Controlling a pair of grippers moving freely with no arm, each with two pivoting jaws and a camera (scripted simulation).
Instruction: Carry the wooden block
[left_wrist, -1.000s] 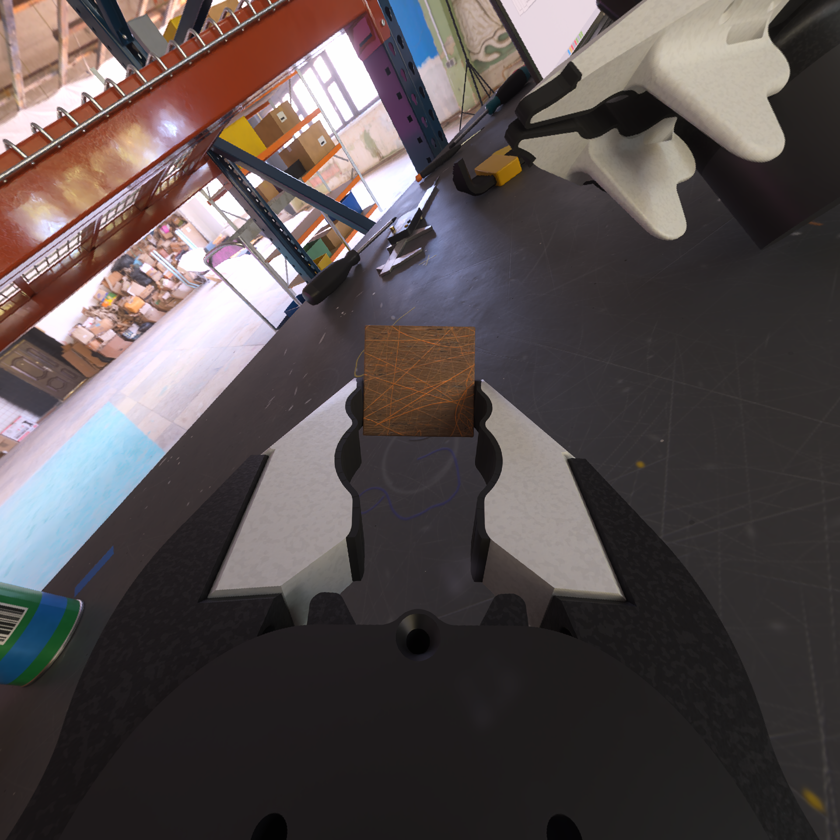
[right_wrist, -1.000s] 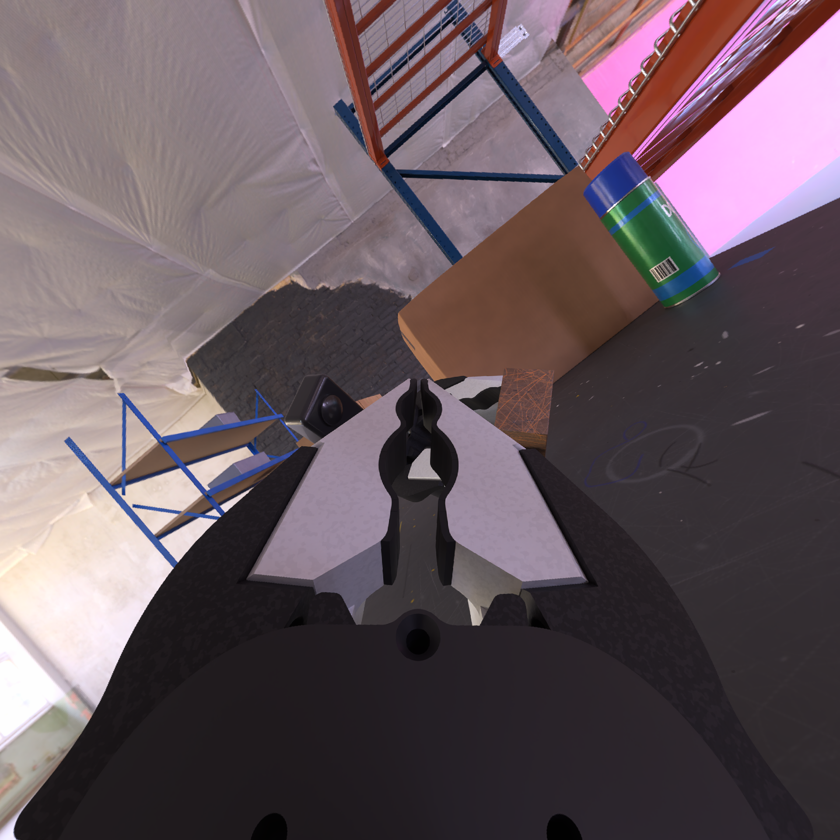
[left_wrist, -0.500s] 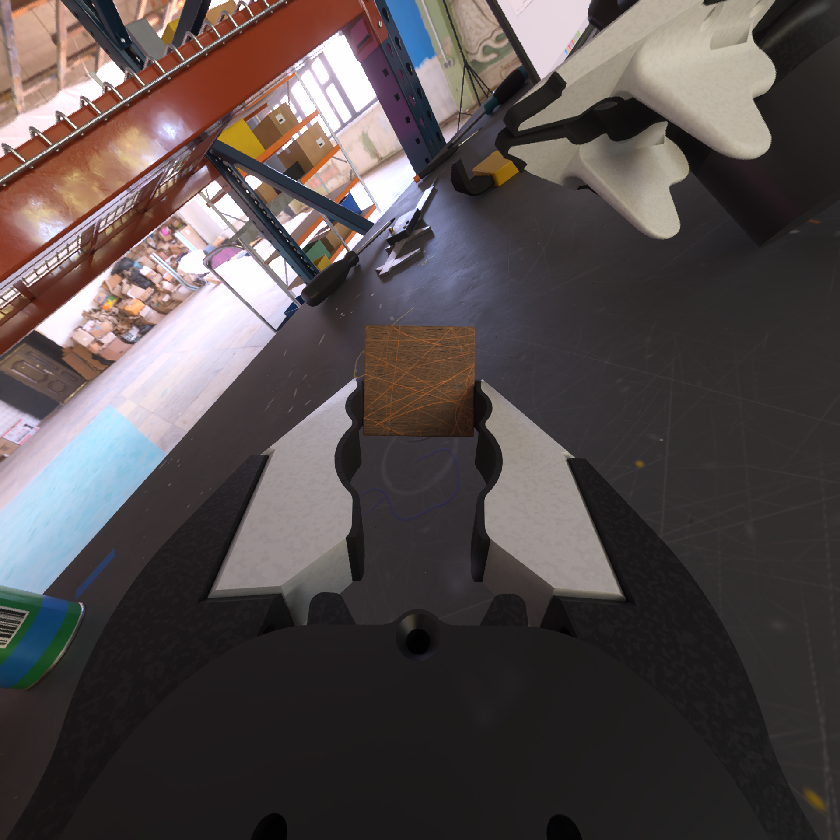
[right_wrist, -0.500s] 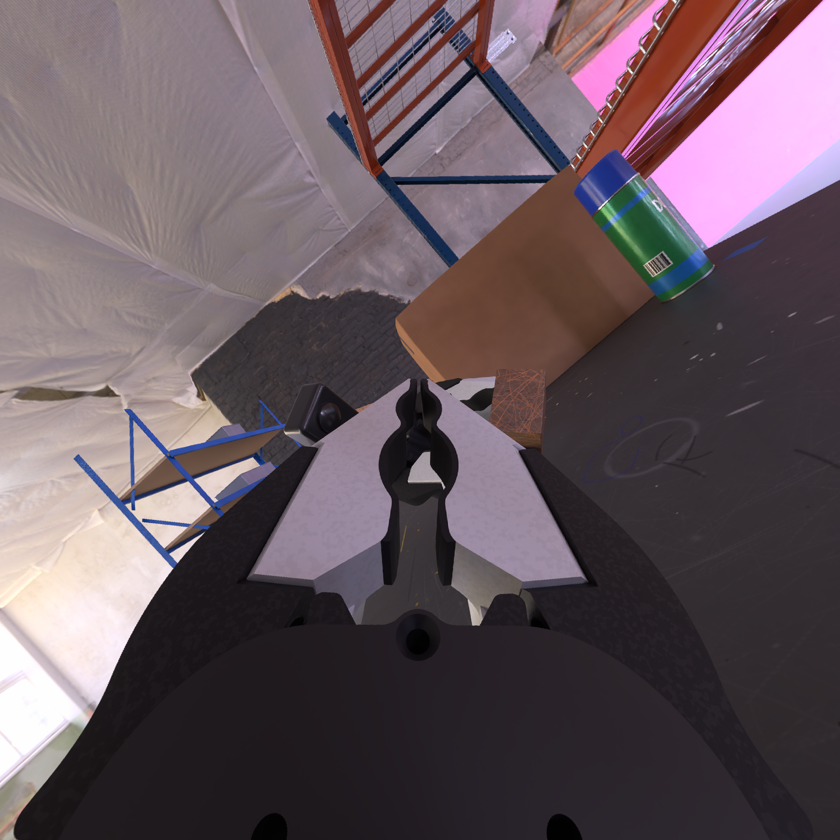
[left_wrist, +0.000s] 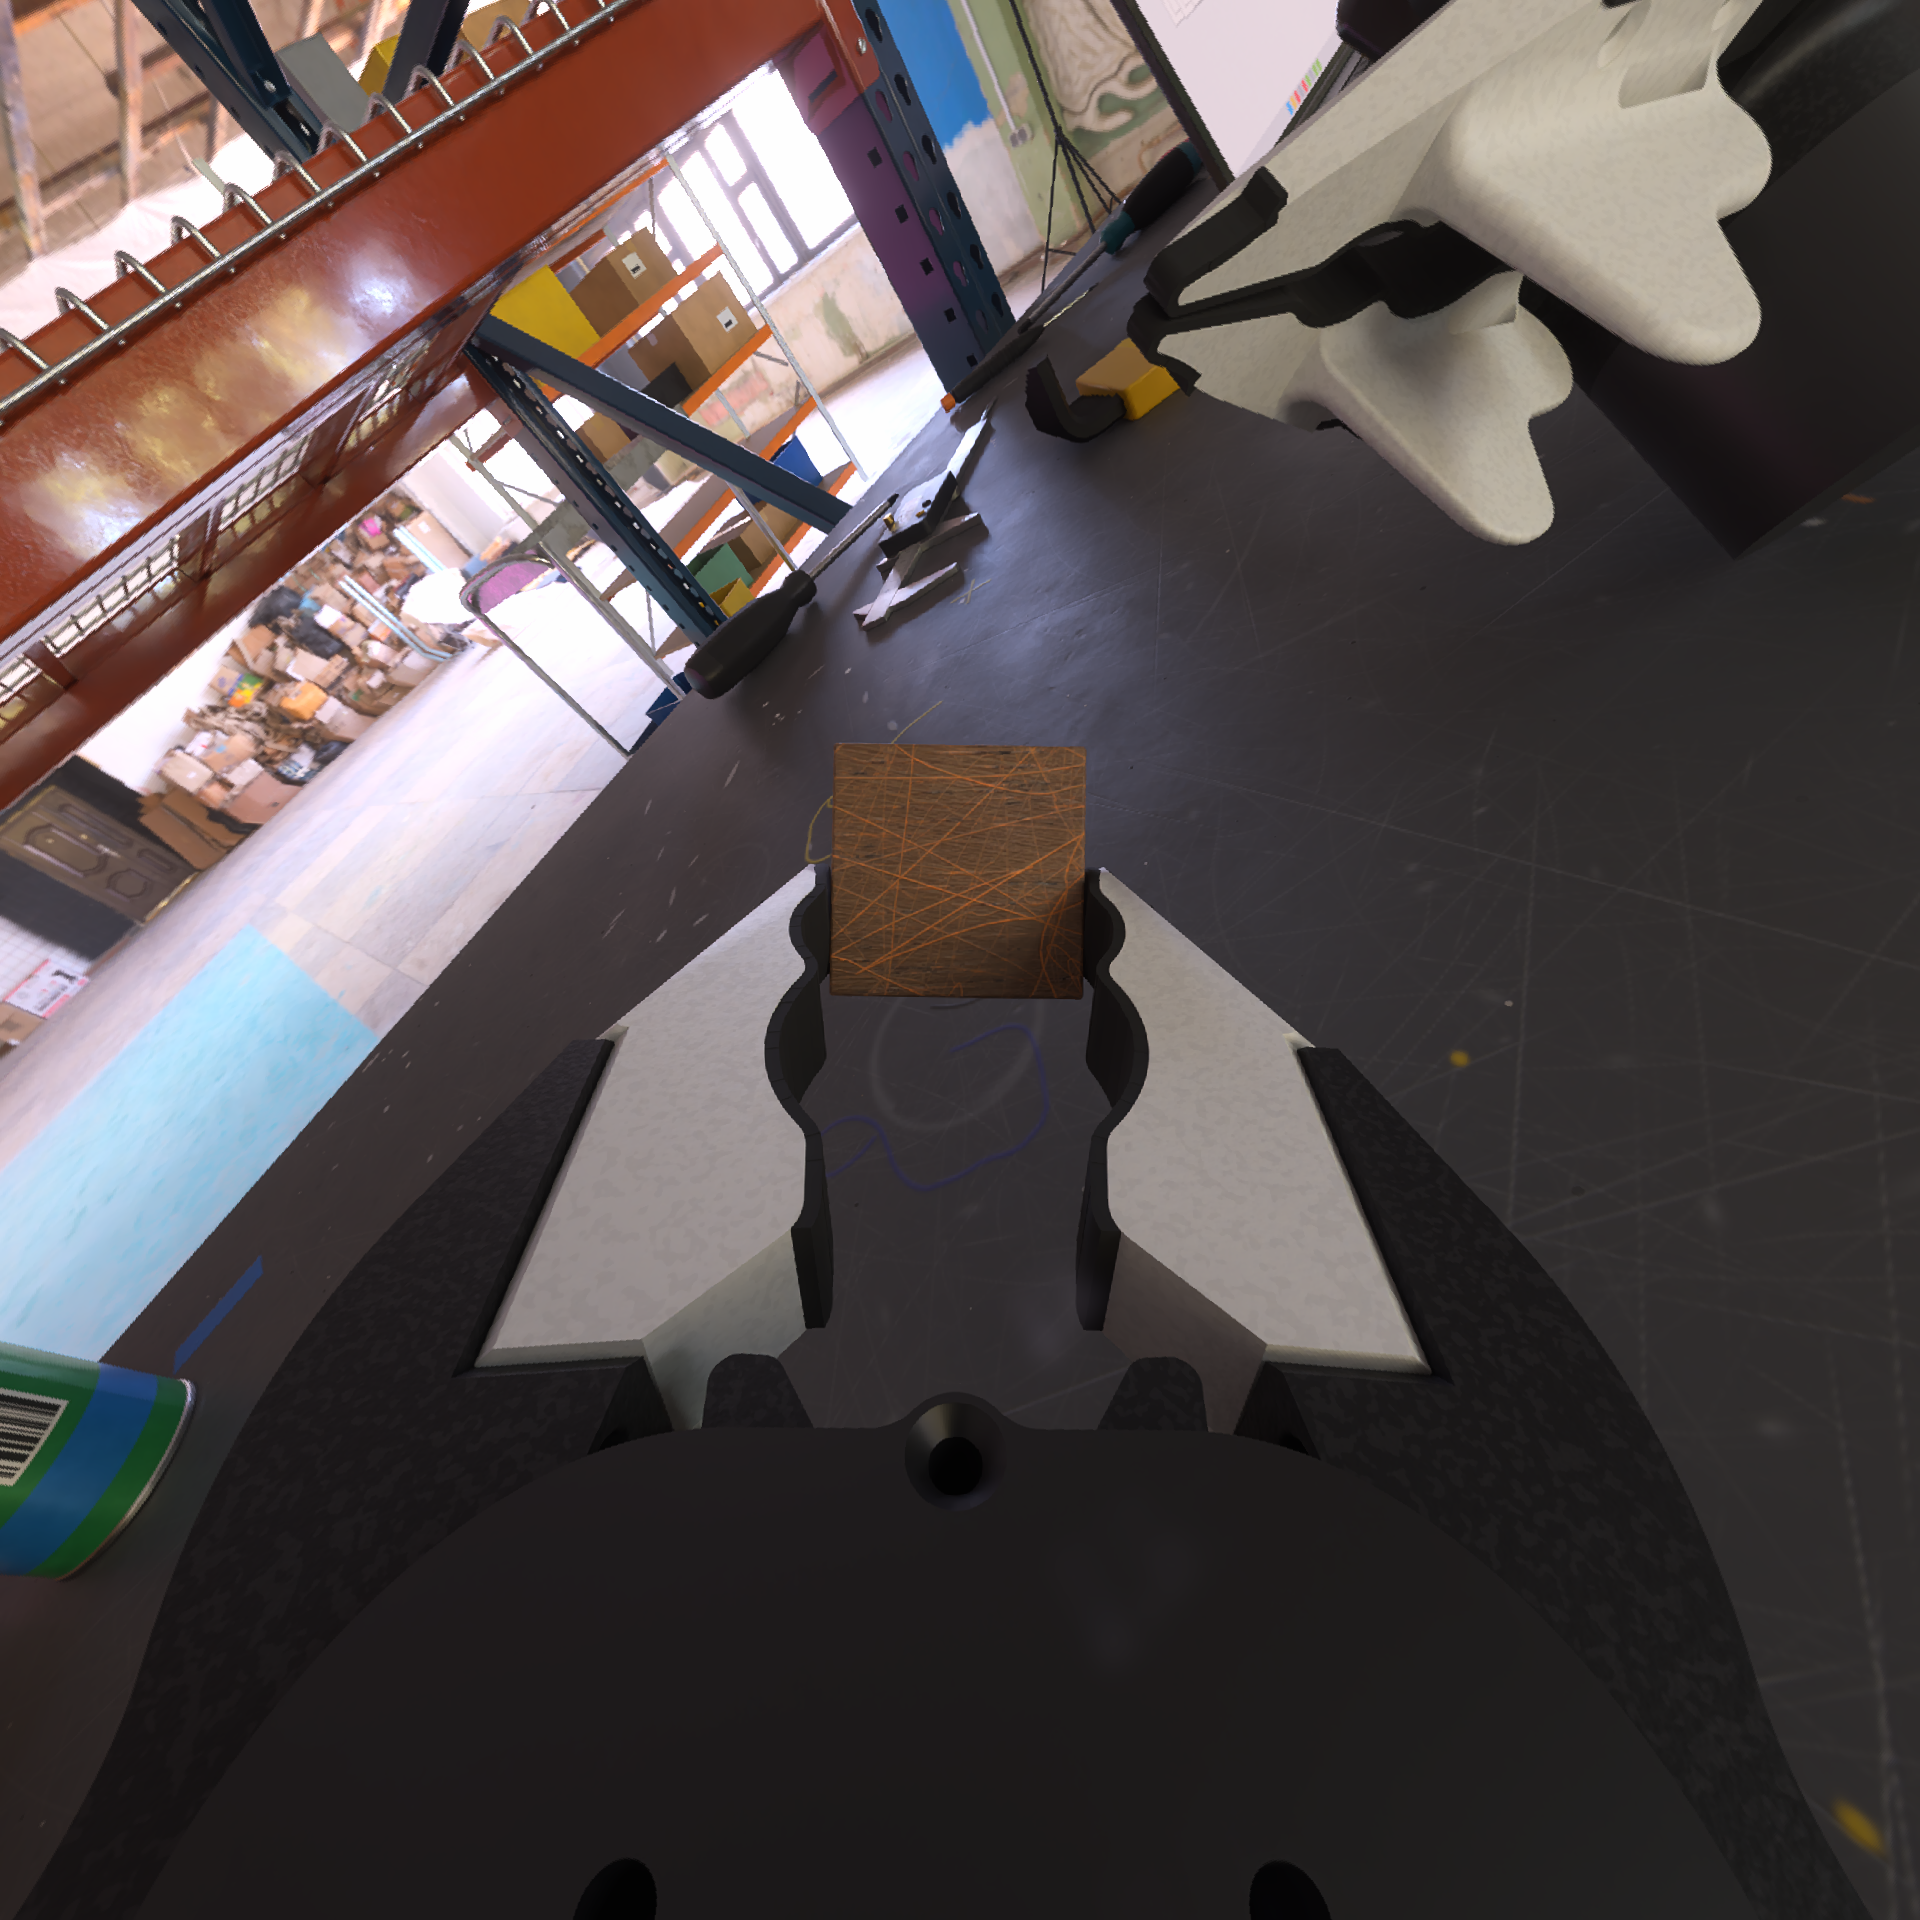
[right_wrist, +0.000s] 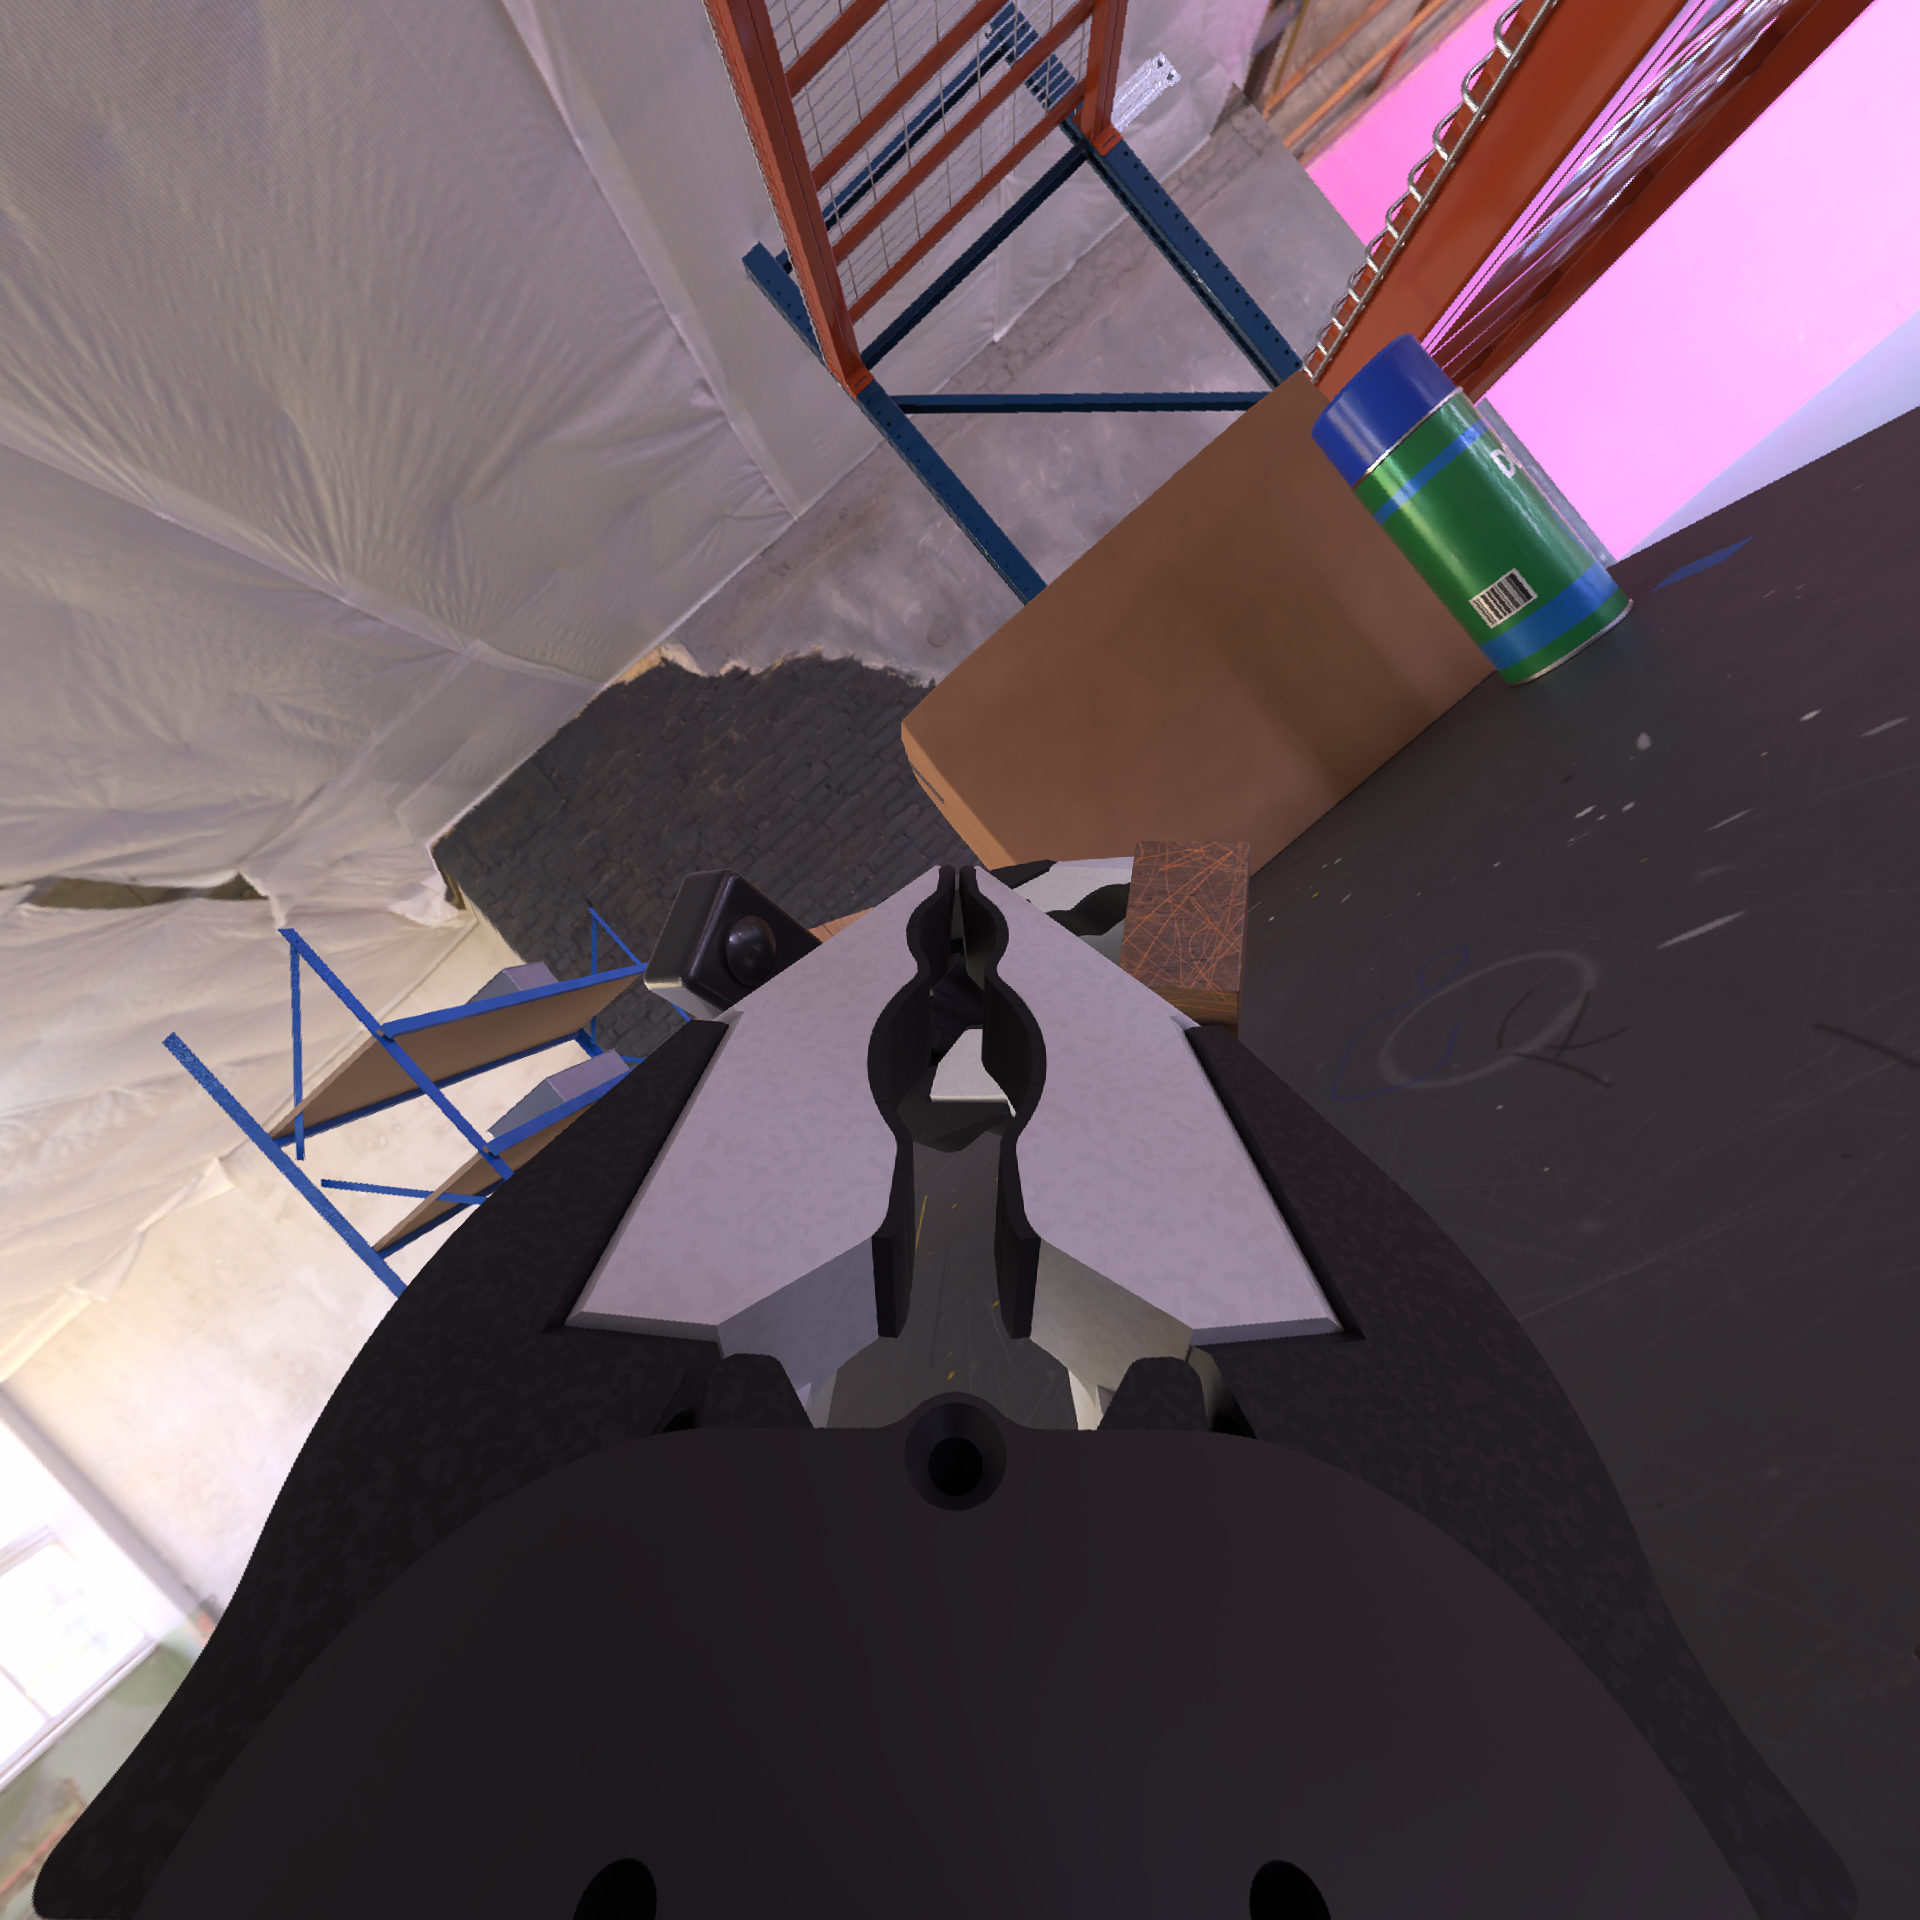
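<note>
- Table (left_wrist: 1455, 935): dark, scratched top, fills most of the left wrist view. Since a second ago it has slid a little under the camera; the chalk ring and blue scribble now sit a bit nearer the block's lower edge, so the left gripper looks to be travelling.
- Carton (right_wrist: 1174, 707): brown, at the table's far edge in the right wrist view, behind the block.
- Right gripper (right_wrist: 958, 883): fingers pressed together at the tips, nothing between them. Seen from the left wrist view it sits top right, well apart from the block, and has drifted slightly up and out of frame.
- Left gripper (left_wrist: 958, 925): narrow, clamped on the block; the white fingers (left_wrist: 717, 1039) touch its two side faces. Grip looks unchanged over the last second.
- Can (right_wrist: 1475, 520): green with blue cap, upright by the carton; only its base edge shows low left in the left wrist view.
- Block (left_wrist: 958, 871): wooden, orange-scratched, square face to the camera, held at the fingertips with its far half sticking out past them. Whether it clears the table I cannot tell for sure.
- Tools (left_wrist: 748, 644): screwdriver and metal bits far off, not involved.
- Judgement: carry under way, grasp steady, no slip visible.
</note>
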